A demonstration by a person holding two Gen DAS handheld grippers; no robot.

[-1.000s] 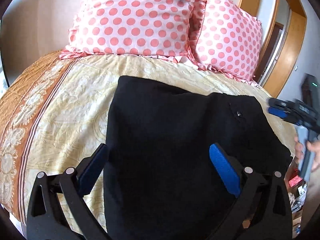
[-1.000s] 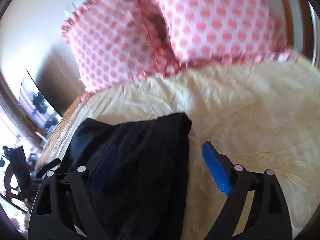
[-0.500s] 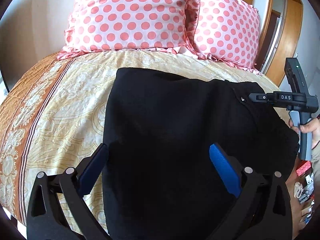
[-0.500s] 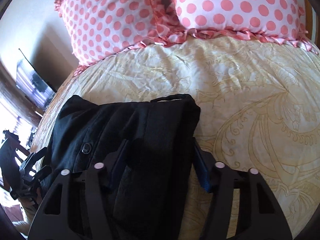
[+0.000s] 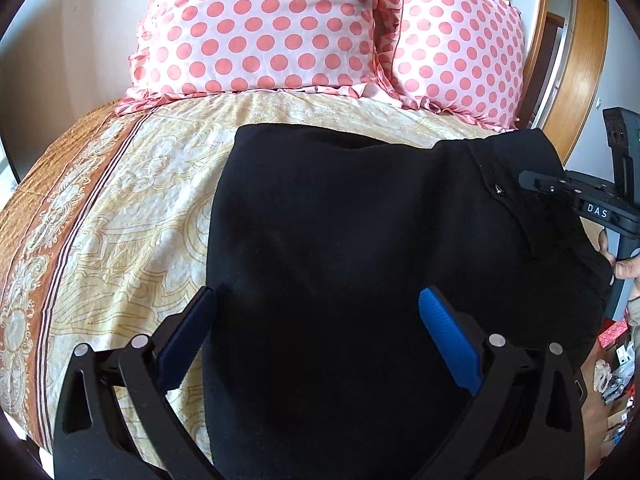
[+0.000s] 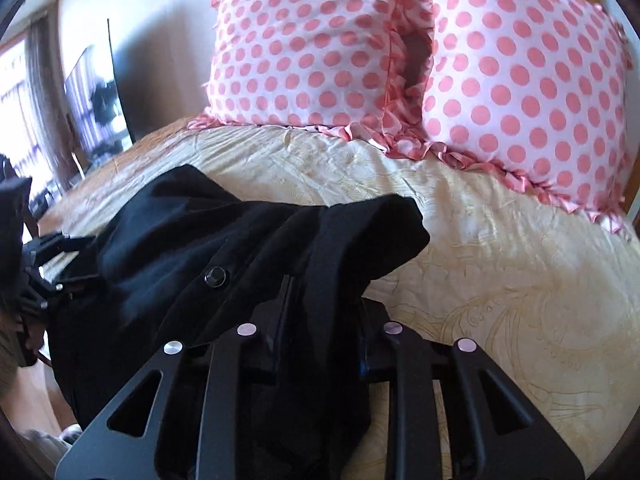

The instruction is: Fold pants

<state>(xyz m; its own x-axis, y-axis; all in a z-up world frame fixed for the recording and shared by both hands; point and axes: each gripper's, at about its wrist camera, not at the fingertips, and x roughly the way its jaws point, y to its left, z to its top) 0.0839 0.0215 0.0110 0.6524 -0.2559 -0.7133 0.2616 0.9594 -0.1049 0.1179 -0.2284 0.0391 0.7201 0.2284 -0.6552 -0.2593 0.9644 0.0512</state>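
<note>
Two polka-dot pillows [image 5: 260, 28] head the bed [image 5: 120, 208], where the black pants [image 5: 340, 260] lie. The right tool [image 6: 320, 312], jaws just closing, pinches their waistband; the left tool [image 5: 316, 336] gapes wide over the cloth.

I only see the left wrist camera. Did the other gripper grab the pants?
Observer: Yes. In the right wrist view, the right gripper is shut on a bunched fold of the pants; its jaws have just been closing.
Operator: Is there room on the bed next to it?
Observer: Yes, bare bedspread lies to the right of the fold, up to the pillows.
Operator: What's on the other side of the bed?
Observer: A dark screen stands by the wall at the left.
</note>
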